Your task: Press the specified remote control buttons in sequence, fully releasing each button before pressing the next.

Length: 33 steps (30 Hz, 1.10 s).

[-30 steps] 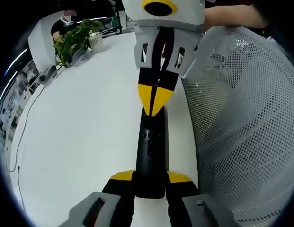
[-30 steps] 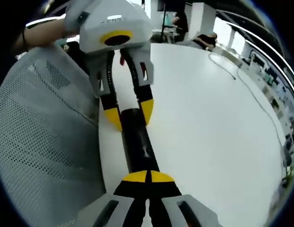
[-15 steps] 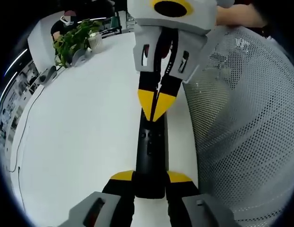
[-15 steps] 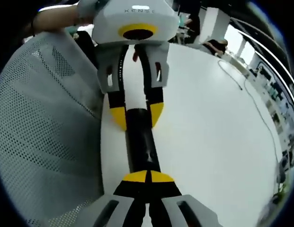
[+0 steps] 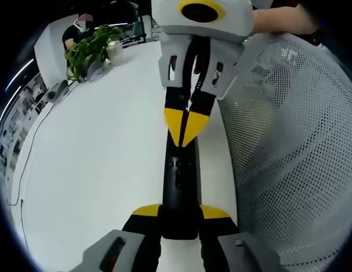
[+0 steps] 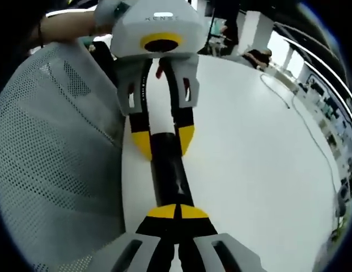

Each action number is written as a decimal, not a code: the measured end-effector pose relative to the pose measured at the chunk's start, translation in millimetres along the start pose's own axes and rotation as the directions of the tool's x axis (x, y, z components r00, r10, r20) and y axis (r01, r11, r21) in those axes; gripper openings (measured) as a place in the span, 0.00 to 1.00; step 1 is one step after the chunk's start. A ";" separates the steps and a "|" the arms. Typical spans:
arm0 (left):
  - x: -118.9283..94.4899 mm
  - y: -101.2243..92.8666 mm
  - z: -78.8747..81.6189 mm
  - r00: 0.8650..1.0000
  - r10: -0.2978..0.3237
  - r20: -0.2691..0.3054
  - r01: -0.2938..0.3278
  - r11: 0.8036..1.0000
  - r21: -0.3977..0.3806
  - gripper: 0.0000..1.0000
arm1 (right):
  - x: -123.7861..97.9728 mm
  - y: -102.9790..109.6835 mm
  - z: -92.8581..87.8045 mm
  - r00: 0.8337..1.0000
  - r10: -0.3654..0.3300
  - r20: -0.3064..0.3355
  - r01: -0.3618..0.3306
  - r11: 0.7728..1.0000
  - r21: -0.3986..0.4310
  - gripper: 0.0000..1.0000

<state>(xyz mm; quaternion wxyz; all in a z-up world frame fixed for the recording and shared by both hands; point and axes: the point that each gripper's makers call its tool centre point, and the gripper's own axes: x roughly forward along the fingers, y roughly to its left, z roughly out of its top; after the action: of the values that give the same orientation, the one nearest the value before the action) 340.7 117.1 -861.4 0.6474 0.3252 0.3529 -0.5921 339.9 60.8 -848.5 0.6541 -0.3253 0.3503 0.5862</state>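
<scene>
A long black remote [image 5: 179,187] lies lengthwise over the white table [image 5: 96,164]. My left gripper [image 5: 180,213] is shut on its near end, one yellow tip on each side. My right gripper [image 5: 185,131] comes down from the top, jaws shut, with its joined yellow tips resting on the remote's far end above the small buttons [image 5: 177,170]. In the right gripper view my right gripper [image 6: 177,212] is shut over the near end of the remote [image 6: 167,173]. The left gripper [image 6: 164,141] clamps the far end there.
A grey mesh chair back [image 5: 289,147] stands close beside the remote, also in the right gripper view [image 6: 51,153]. A potted plant [image 5: 88,48] sits at the table's far end. A thin cable [image 6: 303,110] runs along the table's edge. A person's forearm [image 6: 62,28] holds the left gripper.
The right gripper's shut tips have shifted slightly along the remote's end. The right gripper view has drawn a little closer to the left gripper. The remote stays held.
</scene>
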 end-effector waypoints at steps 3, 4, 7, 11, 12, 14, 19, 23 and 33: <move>0.0 -1.5 0.5 1.000 -0.013 0.012 0.013 1.000 0.018 0.24 | -1.9 -3.8 3.7 1.000 -0.022 0.014 0.022 1.000 -0.008 0.00; 0.2 -2.2 0.7 1.000 -0.017 0.015 0.016 1.000 0.023 0.24 | -0.8 -3.2 6.0 1.000 -0.017 0.025 0.017 1.000 -0.002 0.00; 0.8 -3.0 1.5 1.000 -0.022 0.020 0.021 0.999 0.030 0.25 | 3.9 0.6 8.6 1.000 -0.005 0.020 0.005 1.000 -0.019 0.00; 0.8 -3.0 1.8 1.000 -0.021 0.022 0.021 0.999 0.029 0.25 | 8.5 6.1 9.3 1.000 0.009 -0.002 -0.009 0.998 -0.064 0.00; 0.8 -3.1 1.9 1.000 -0.021 0.022 0.020 0.999 0.027 0.25 | 7.5 4.6 9.6 1.000 0.002 -0.002 -0.002 0.997 -0.074 0.00; 0.9 -3.1 2.0 1.000 -0.021 0.022 0.020 0.999 0.028 0.25 | 7.2 4.3 9.3 1.000 0.006 -0.002 -0.006 0.998 -0.070 0.00; 1.0 -2.8 2.3 1.000 -0.021 0.018 0.021 0.999 0.029 0.25 | 8.4 4.1 8.9 1.000 0.002 -0.018 -0.003 0.996 -0.093 0.00; 1.0 -2.9 2.3 1.000 -0.022 0.016 0.021 0.999 0.030 0.25 | 8.3 3.9 8.8 1.000 -0.001 -0.021 -0.001 0.995 -0.101 0.00; 1.2 -3.3 2.1 1.000 -0.019 0.006 0.019 0.999 0.026 0.25 | 7.0 5.3 8.9 0.999 0.050 -0.013 -0.051 0.996 -0.068 0.00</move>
<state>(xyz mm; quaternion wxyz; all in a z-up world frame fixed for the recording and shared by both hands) 337.6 114.3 -861.3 0.6387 0.3284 0.3462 -0.6037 335.8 72.5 -849.6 0.6257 -0.3419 0.3418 0.6123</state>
